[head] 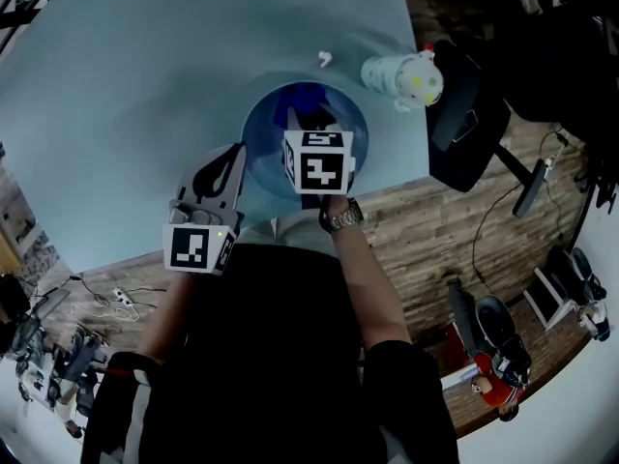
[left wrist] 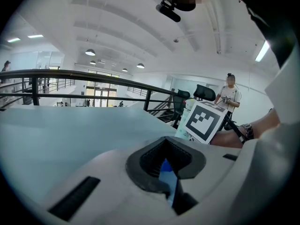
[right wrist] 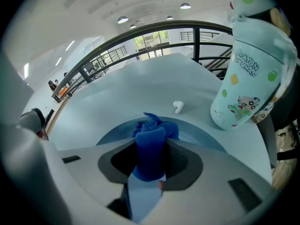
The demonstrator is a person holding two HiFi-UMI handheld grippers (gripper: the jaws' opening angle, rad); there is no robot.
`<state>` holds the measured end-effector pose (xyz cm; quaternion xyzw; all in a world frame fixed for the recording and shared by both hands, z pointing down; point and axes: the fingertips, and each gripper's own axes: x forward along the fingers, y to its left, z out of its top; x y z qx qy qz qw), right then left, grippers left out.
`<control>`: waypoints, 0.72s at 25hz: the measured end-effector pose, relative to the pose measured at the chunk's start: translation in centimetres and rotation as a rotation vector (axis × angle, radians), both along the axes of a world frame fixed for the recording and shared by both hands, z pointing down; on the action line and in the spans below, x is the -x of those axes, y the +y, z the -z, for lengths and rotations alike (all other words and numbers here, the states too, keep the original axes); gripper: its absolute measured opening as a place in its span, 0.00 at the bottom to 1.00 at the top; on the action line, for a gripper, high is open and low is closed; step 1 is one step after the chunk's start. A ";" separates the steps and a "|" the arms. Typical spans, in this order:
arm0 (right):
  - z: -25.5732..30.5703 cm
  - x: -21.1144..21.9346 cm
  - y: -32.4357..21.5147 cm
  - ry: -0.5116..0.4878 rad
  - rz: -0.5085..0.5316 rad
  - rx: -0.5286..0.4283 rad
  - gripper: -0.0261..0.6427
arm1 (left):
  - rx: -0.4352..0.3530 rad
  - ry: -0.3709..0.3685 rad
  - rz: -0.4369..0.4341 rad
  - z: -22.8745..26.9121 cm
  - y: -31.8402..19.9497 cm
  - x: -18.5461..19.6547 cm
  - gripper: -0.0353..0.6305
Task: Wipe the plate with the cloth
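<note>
The plate lies at your 12 o'clock, and the left gripper pinches its rim at 8 o'clock. Nearer its middle, the right gripper clamps the blue cloth, rolled long from 6 to 12 (contact unclear). The bottle at 2 o'clock reads "CRAYON SHINCHAN".
</note>
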<state>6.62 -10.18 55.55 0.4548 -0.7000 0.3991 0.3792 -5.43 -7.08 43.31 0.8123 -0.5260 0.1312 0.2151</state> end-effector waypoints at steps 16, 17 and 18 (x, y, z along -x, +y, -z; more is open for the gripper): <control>1.5 2.5 4.9 -0.081 0.055 -0.043 0.22 | -0.040 -0.017 0.006 1.0 2.9 0.1 0.05; 1.7 2.3 5.5 -0.081 0.050 -0.050 0.22 | -0.041 -0.017 -0.002 1.1 3.5 -0.1 0.05; 1.9 2.0 6.0 -0.082 0.042 -0.057 0.22 | -0.042 -0.017 -0.011 1.1 4.0 -0.4 0.05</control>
